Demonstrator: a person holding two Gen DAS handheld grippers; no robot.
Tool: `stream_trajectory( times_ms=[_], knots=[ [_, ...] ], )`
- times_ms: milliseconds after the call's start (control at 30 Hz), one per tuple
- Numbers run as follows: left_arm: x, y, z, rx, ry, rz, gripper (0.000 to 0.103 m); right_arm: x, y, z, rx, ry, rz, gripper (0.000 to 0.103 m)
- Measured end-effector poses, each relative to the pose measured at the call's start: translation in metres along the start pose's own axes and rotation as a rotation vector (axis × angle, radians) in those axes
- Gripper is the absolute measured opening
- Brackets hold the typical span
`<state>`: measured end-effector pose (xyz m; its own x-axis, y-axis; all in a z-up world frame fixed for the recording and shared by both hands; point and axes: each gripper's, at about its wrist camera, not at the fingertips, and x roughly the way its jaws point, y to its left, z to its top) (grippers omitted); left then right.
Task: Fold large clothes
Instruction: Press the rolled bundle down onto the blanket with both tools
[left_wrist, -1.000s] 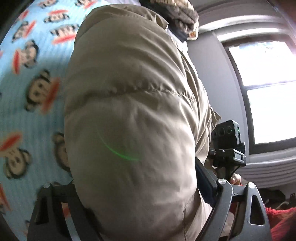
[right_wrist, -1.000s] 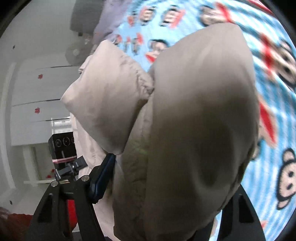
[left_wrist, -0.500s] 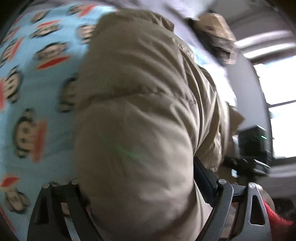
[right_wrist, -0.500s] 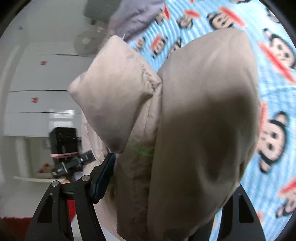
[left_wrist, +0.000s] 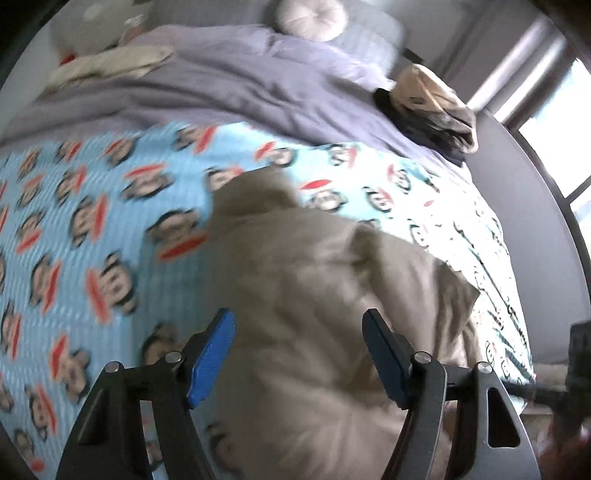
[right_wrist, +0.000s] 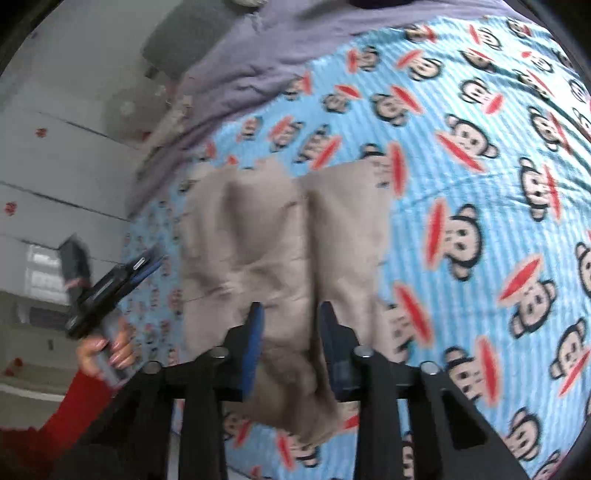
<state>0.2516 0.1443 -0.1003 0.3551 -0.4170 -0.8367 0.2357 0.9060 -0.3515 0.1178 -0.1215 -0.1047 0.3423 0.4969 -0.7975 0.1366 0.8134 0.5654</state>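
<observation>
Jacket (left_wrist: 321, 314) is lying on the monkey-print blanket (left_wrist: 92, 229) now, a puffy beige thing, folded up with two padded halves side by side in my right wrist view. My left gripper (left_wrist: 298, 332) hangs over it with the jaws closing but still wide, blue pads clear of the cloth, nothing pinched. Right gripper (right_wrist: 290, 317) is closing too, jaws fairly narrow, also empty, fabric just showing below them. Further up the bed there's a purple duvet (left_wrist: 229, 85) and a round cushion (left_wrist: 310, 18).
</observation>
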Motion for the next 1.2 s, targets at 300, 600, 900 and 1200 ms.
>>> stream_trajectory(
  times_ms=[300, 600, 900, 1200],
  knots=[
    [0.105, -0.086, 0.014, 0.163, 0.082, 0.144, 0.073, 0.071, -0.005, -0.050, -0.091, 0.172, -0.221, 0.022],
    [0.123, -0.115, 0.005, 0.259, 0.110, 0.249, 0.073, 0.084, -0.049, -0.053, 0.067, 0.182, -0.161, 0.016],
    [0.057, -0.101, -0.006, 0.188, 0.094, 0.243, 0.073, 0.069, -0.050, -0.042, 0.048, 0.190, -0.157, 0.020],
    [0.008, -0.079, -0.038, 0.136, 0.095, 0.257, 0.073, 0.043, -0.039, -0.036, 0.023, 0.186, -0.174, 0.020]
  ],
)
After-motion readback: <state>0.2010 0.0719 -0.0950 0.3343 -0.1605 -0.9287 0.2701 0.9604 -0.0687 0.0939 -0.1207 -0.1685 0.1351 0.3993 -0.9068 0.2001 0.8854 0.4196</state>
